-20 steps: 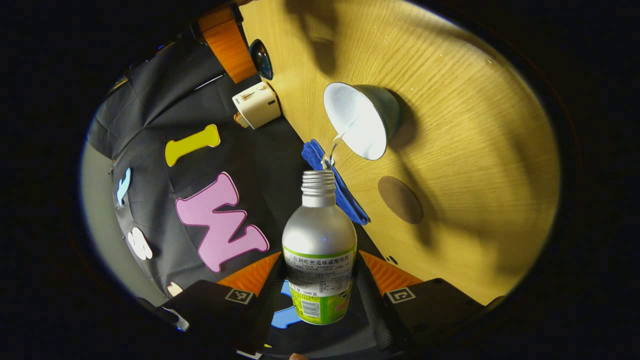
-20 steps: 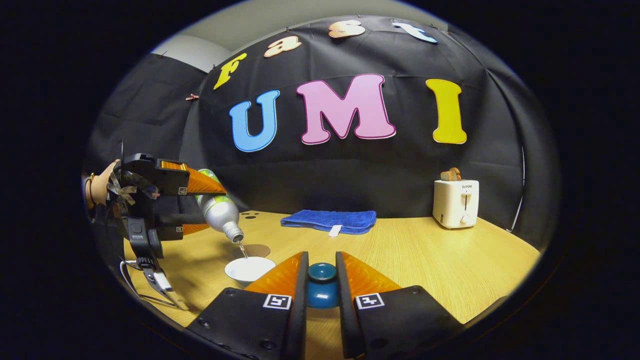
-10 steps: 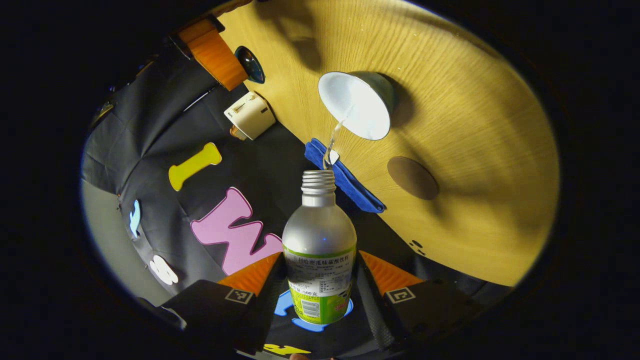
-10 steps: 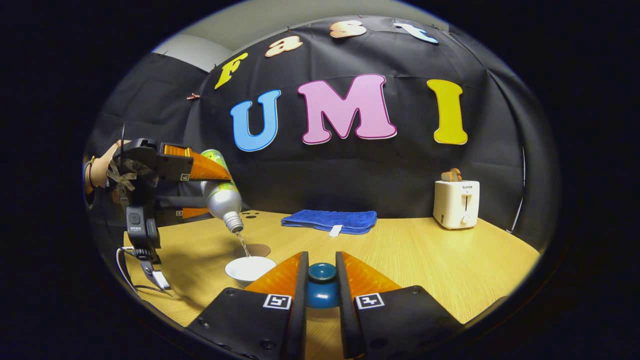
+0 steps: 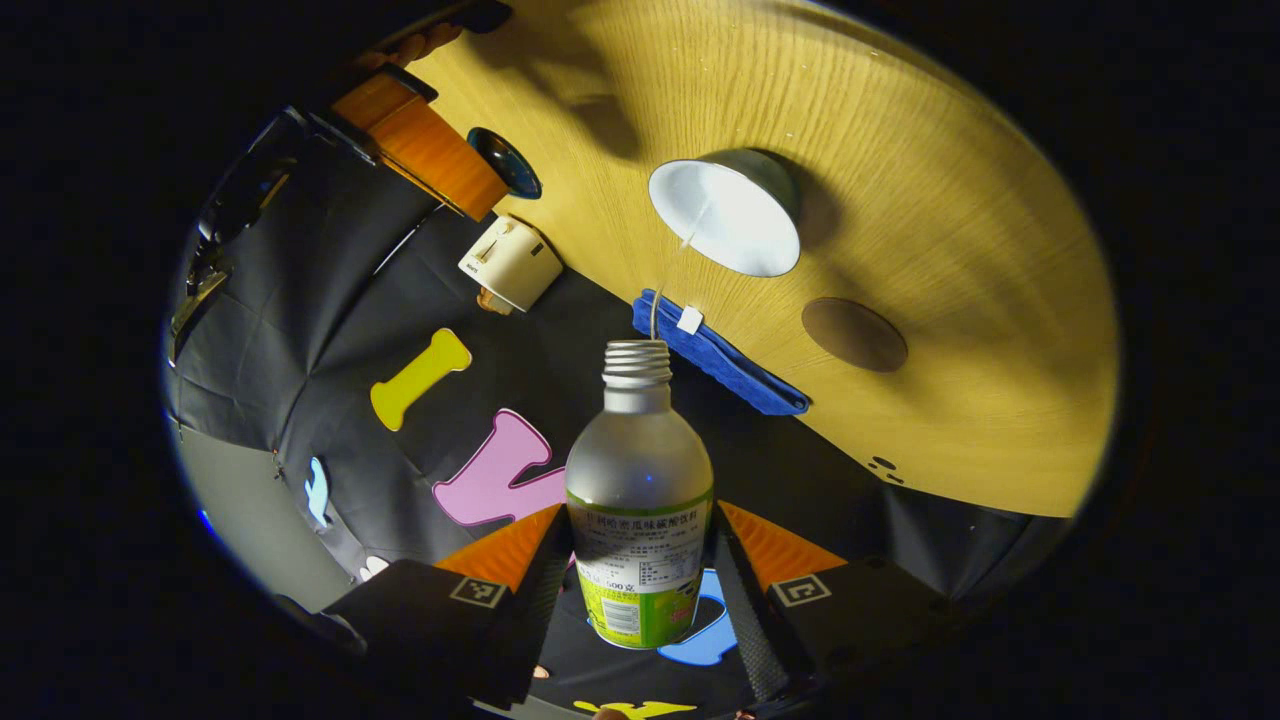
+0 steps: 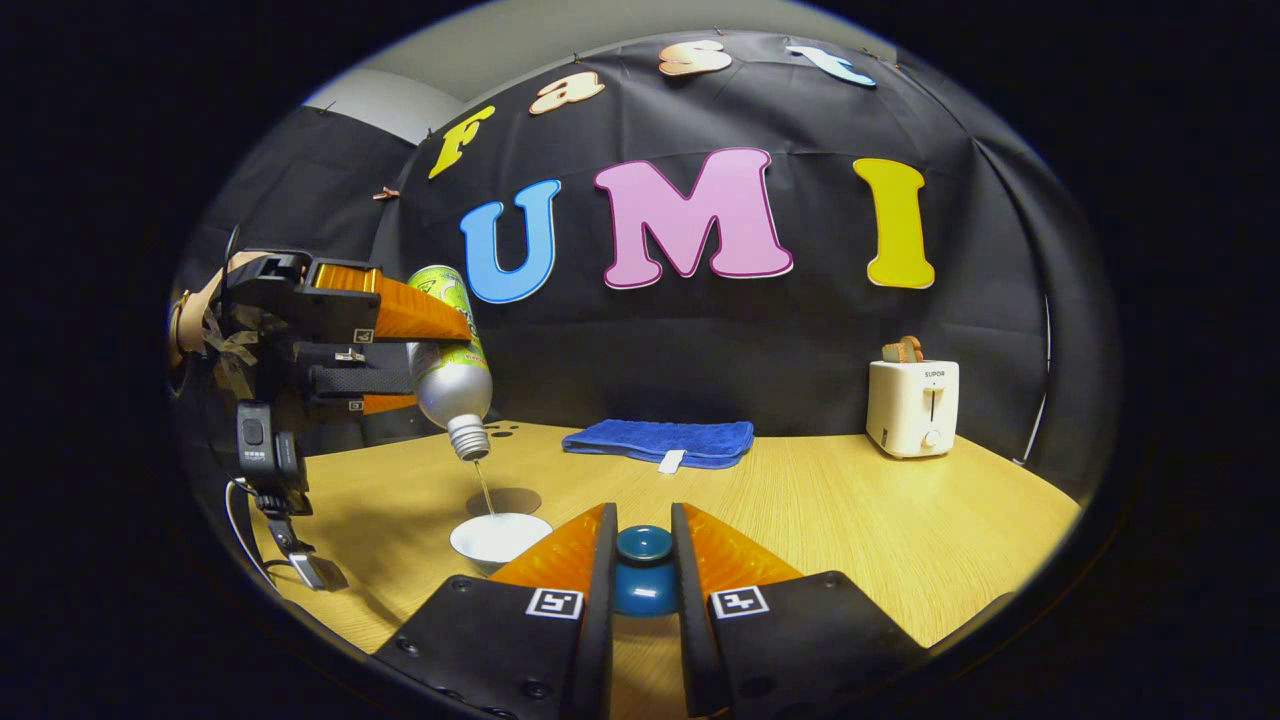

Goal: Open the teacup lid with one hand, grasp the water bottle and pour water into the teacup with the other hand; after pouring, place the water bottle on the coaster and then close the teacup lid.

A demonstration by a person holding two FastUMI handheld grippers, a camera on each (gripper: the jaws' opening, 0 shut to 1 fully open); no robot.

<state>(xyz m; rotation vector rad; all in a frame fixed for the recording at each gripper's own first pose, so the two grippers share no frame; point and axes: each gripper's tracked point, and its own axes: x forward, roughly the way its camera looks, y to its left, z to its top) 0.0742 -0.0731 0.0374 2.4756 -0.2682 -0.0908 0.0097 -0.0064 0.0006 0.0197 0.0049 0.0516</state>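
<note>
Water bottle [image 5: 638, 480], smooth, rigid, judged light and slippery, is clamped at the labelled belly by left tool [image 5: 638, 570], tipped above teacup [image 5: 728, 215] on worktop [image 5: 950, 200]; lid [image 6: 643, 572] is pinched by right tool [image 6: 643, 560].

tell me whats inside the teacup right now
A thin stream from the tilted bottle falls into the white teacup, whose lid is off. How much water has collected cannot be told against the white inside.
</note>
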